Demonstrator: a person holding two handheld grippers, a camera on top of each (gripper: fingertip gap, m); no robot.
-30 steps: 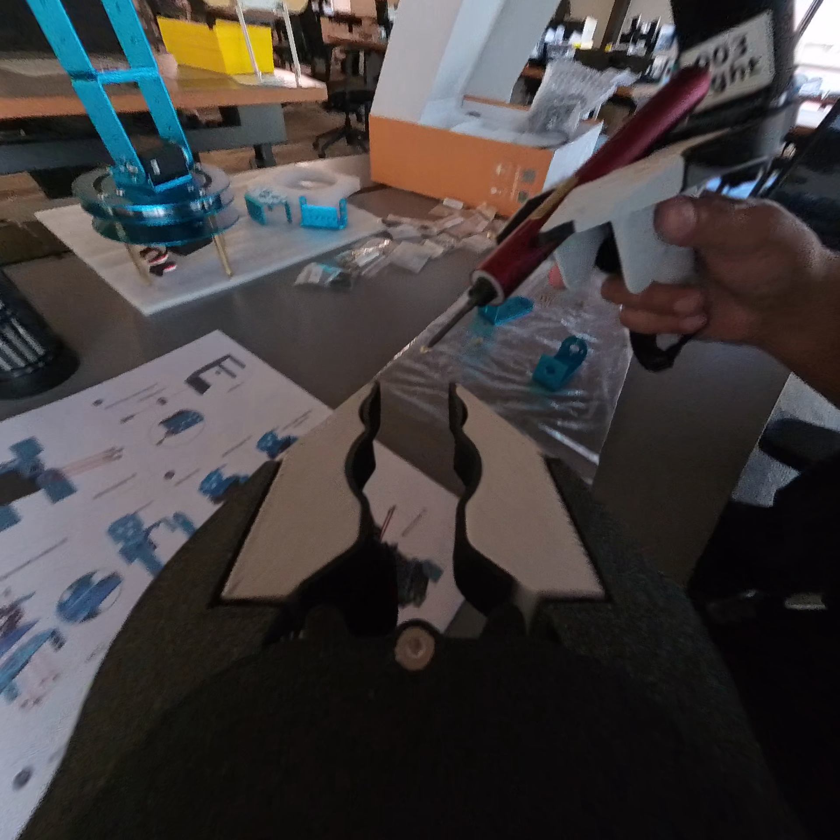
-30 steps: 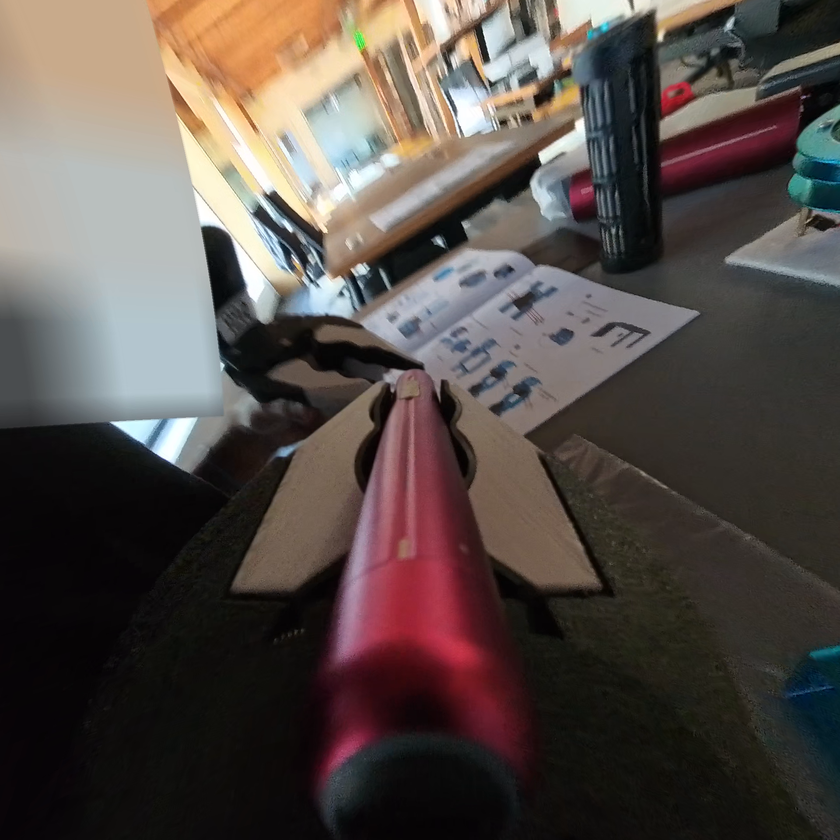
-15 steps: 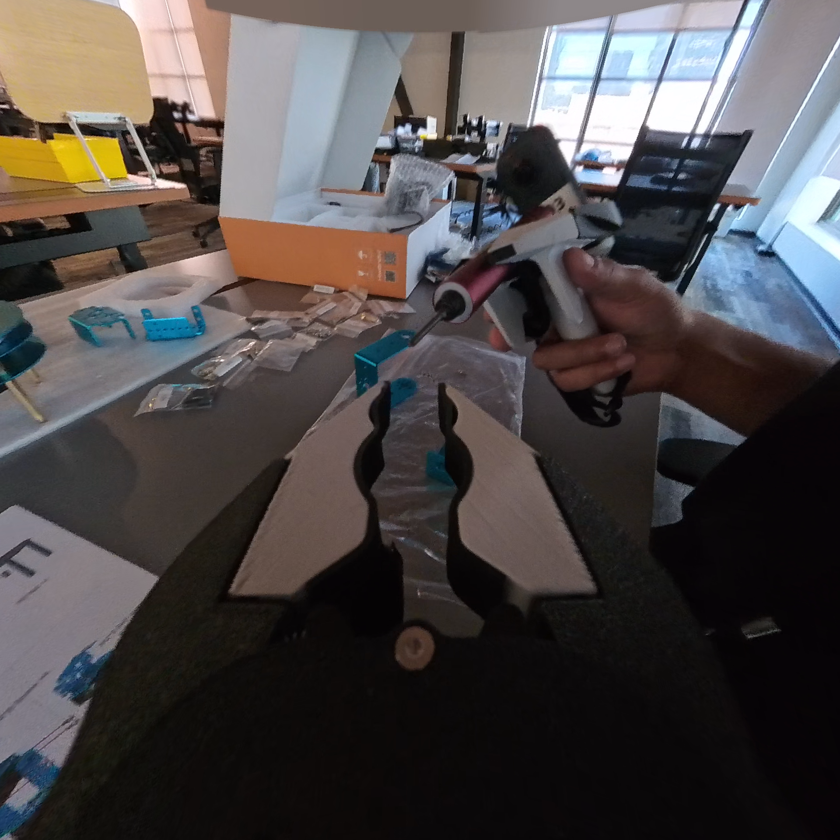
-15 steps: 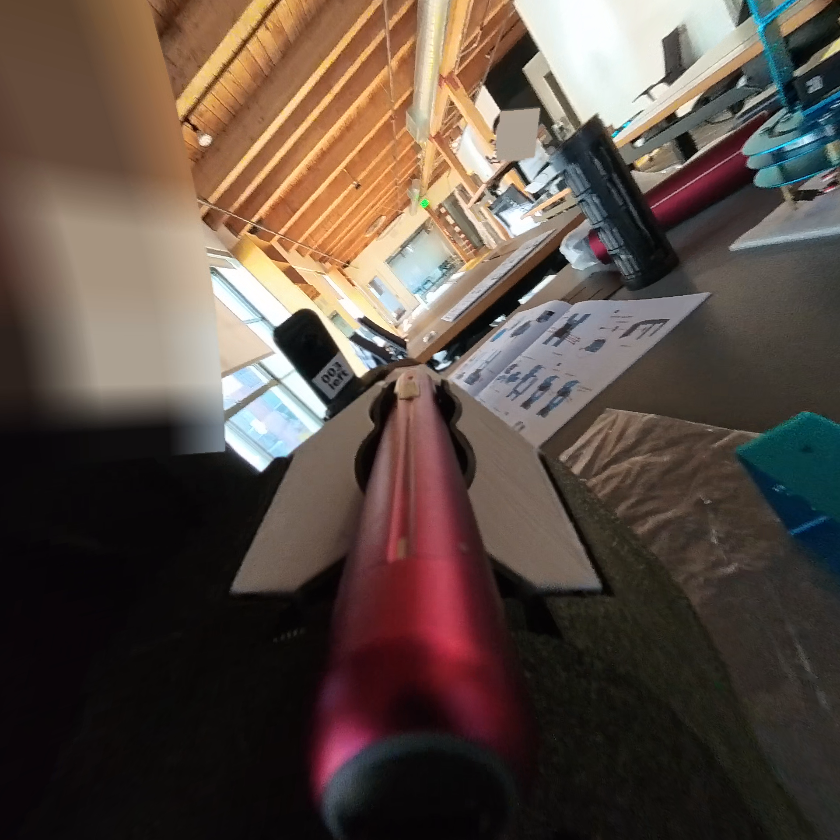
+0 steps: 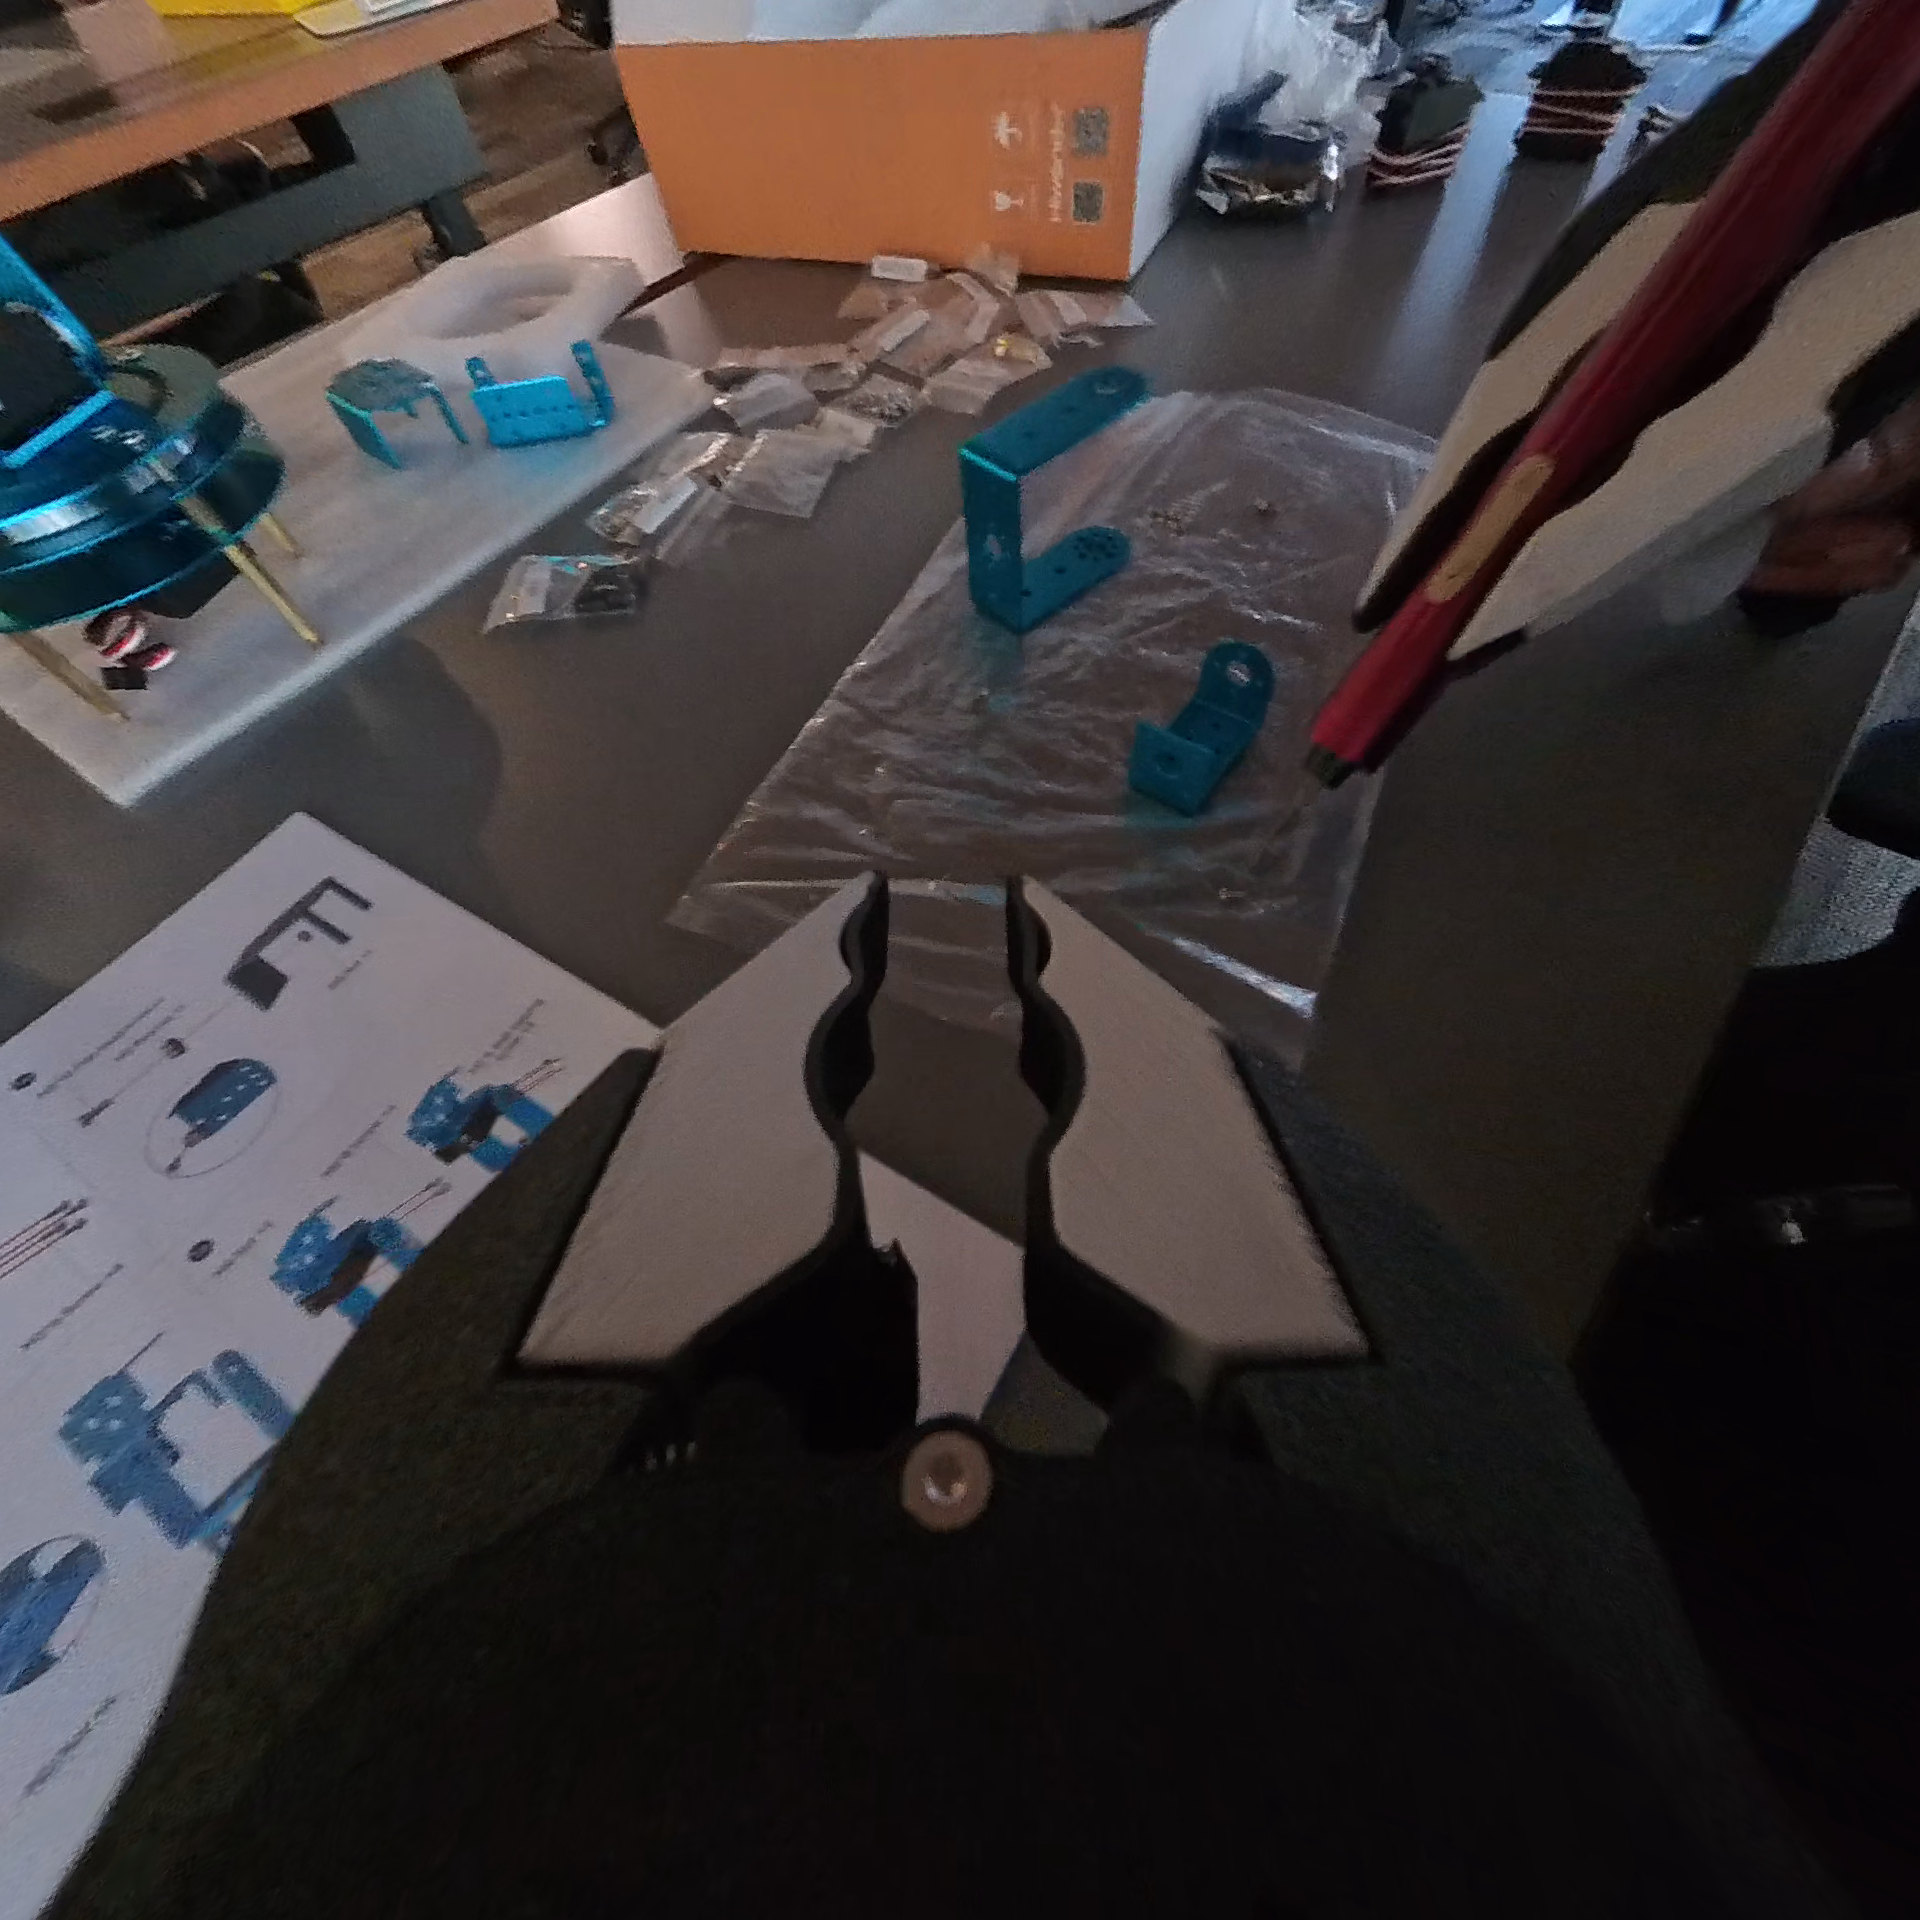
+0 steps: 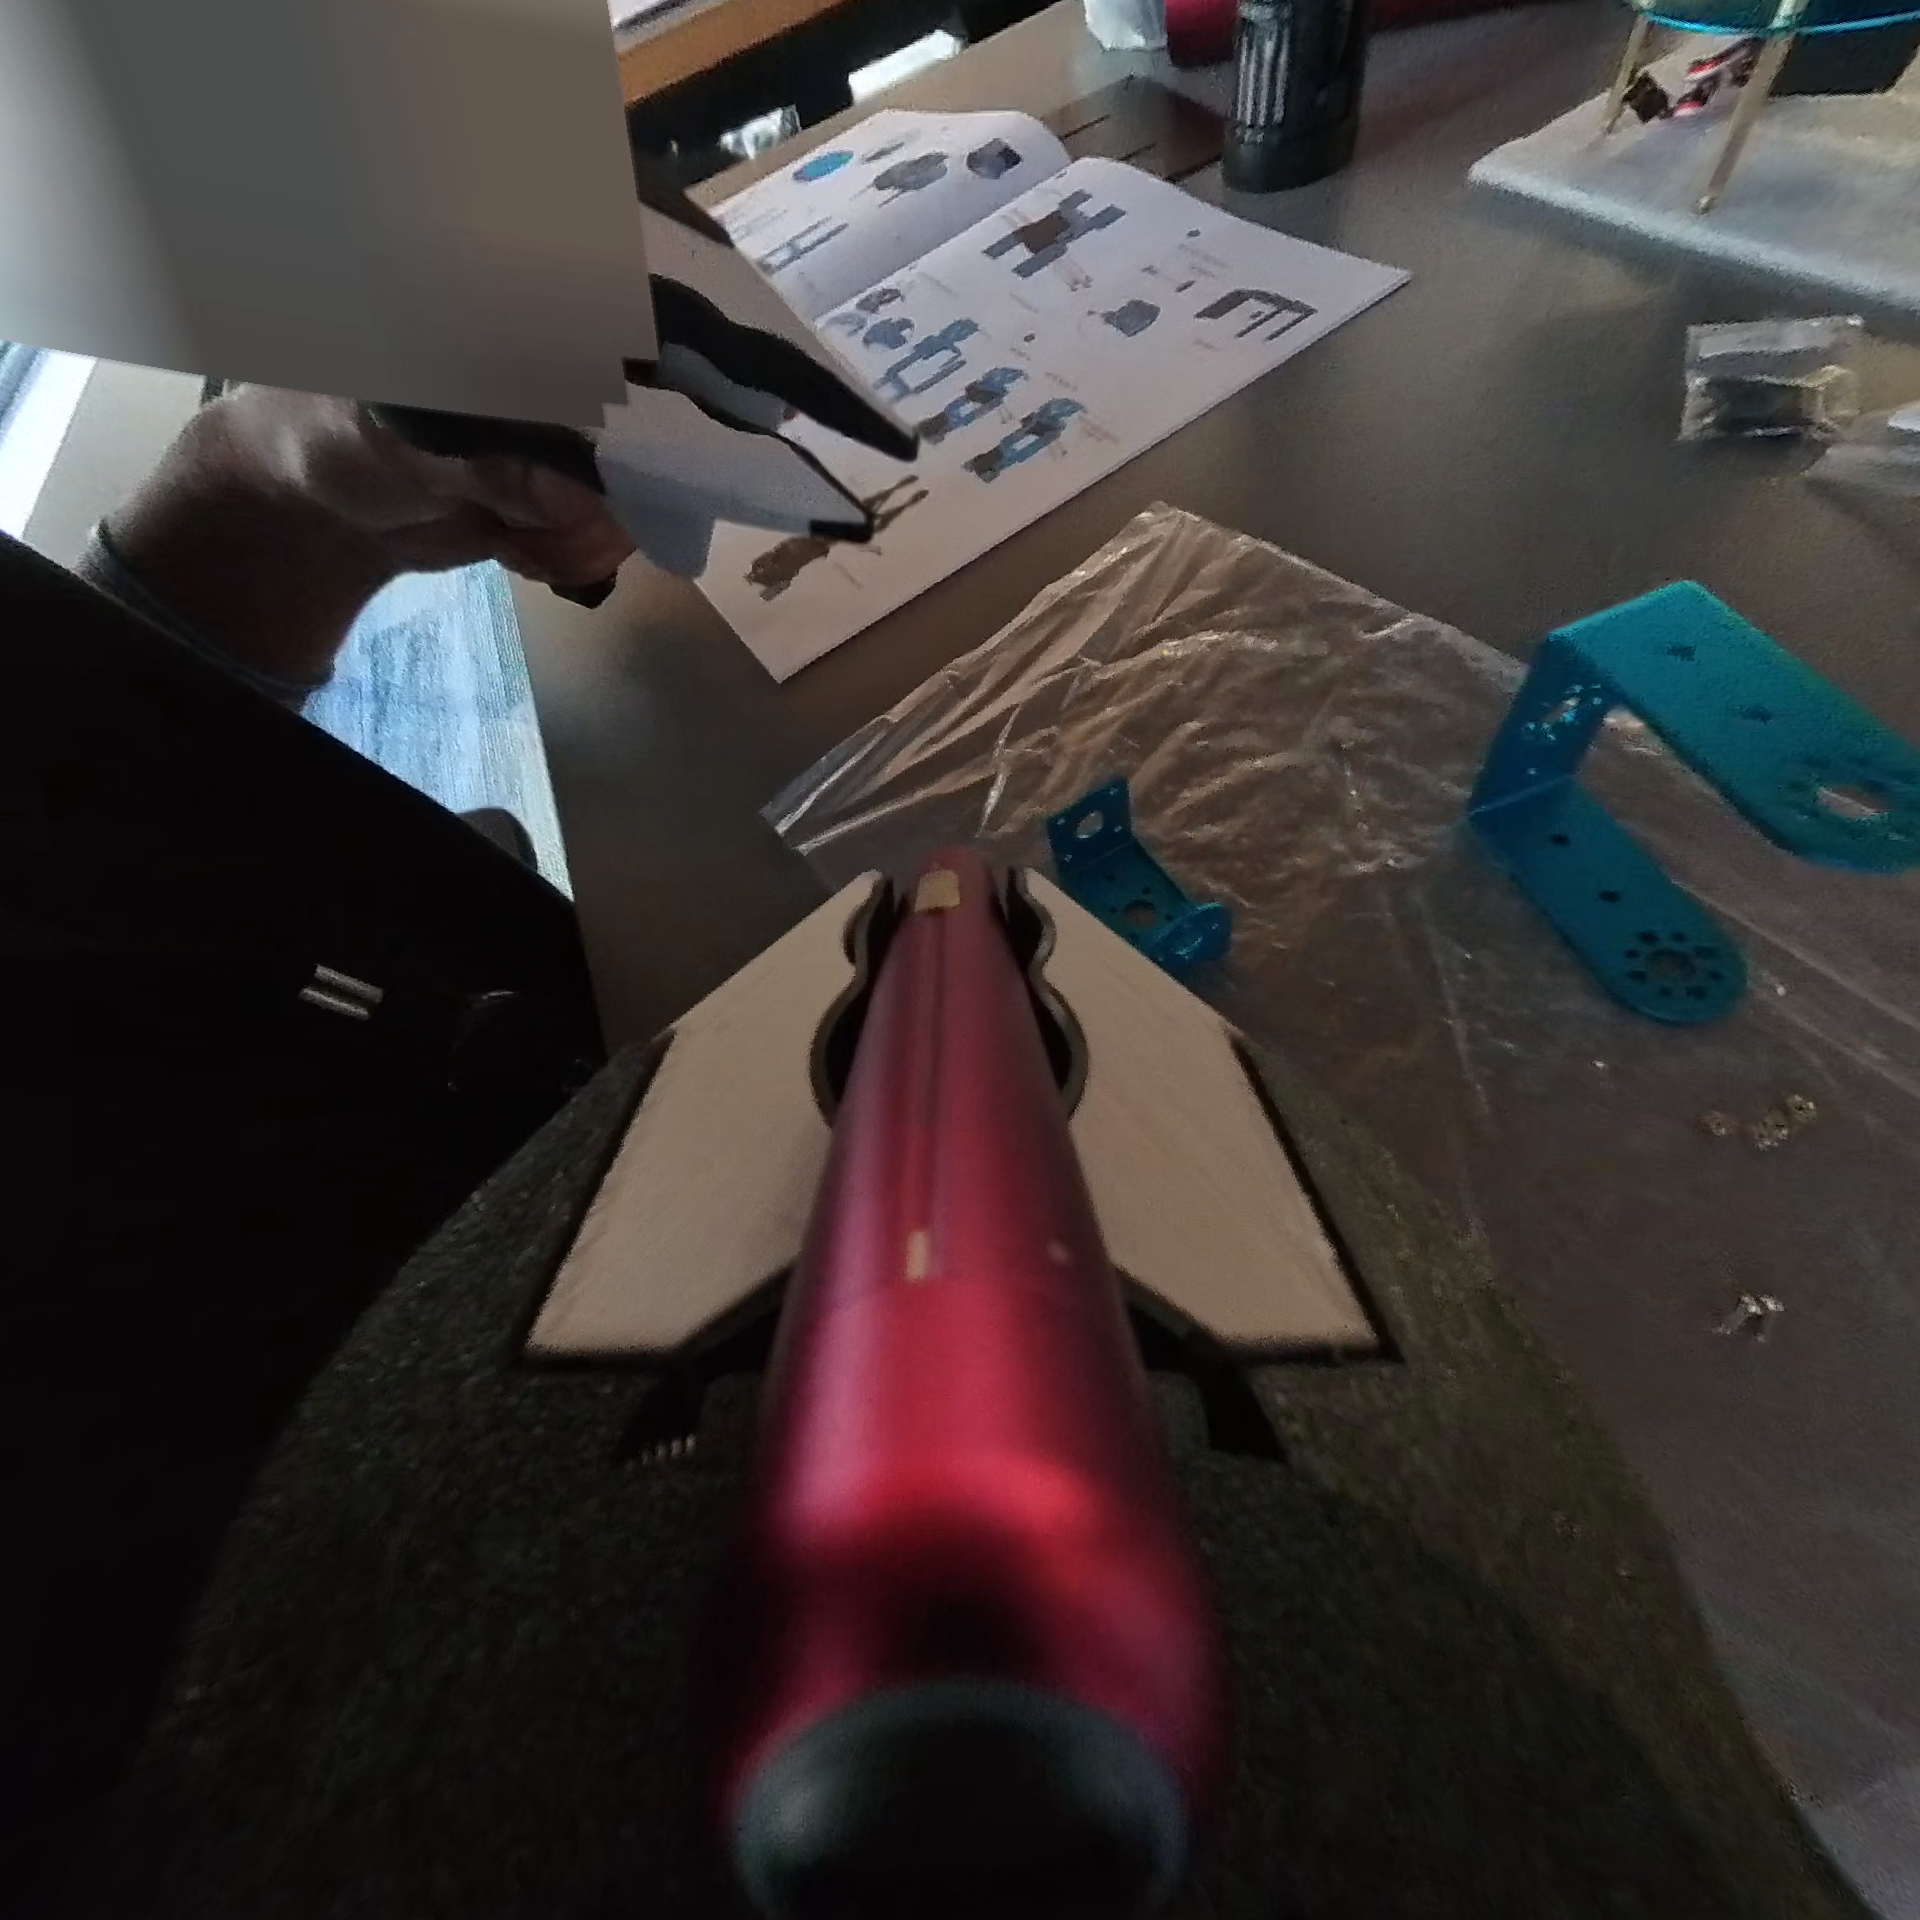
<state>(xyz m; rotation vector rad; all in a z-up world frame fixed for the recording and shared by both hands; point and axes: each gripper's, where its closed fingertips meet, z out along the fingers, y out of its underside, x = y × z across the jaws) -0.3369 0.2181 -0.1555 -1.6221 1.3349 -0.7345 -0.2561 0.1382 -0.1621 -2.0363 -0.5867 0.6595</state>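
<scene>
In the left wrist view, the left gripper (image 5: 945, 894) is seen released, its jaws apart with nothing between them, held above the grey table (image 5: 582, 748). Just beyond its tips a clear plastic sheet (image 5: 1049, 717) is spread, on which a large blue U-bracket (image 5: 1023, 499) stands and a small blue bracket (image 5: 1200, 732) lies nearer and to the right. An instruction booklet (image 5: 239, 1122) is laid open at the near left. At the far right, the right gripper (image 5: 1558, 457) is seen clenched on a red screwdriver (image 5: 1455, 603), whose dark tip is pointed down just right of the small bracket. An orange box (image 5: 894, 135) is placed at the far side.

In the right wrist view, the red screwdriver (image 6: 956, 1299) is gripped lengthwise between the right gripper's (image 6: 951, 894) jaws. The small blue bracket (image 6: 1132, 894) is found just beyond the tips, on the plastic sheet (image 6: 1195, 665); the large U-bracket (image 6: 1704, 790) is farther right. The left gripper (image 6: 821, 436) is held at the far left, over the booklet (image 6: 1091, 260).
</scene>
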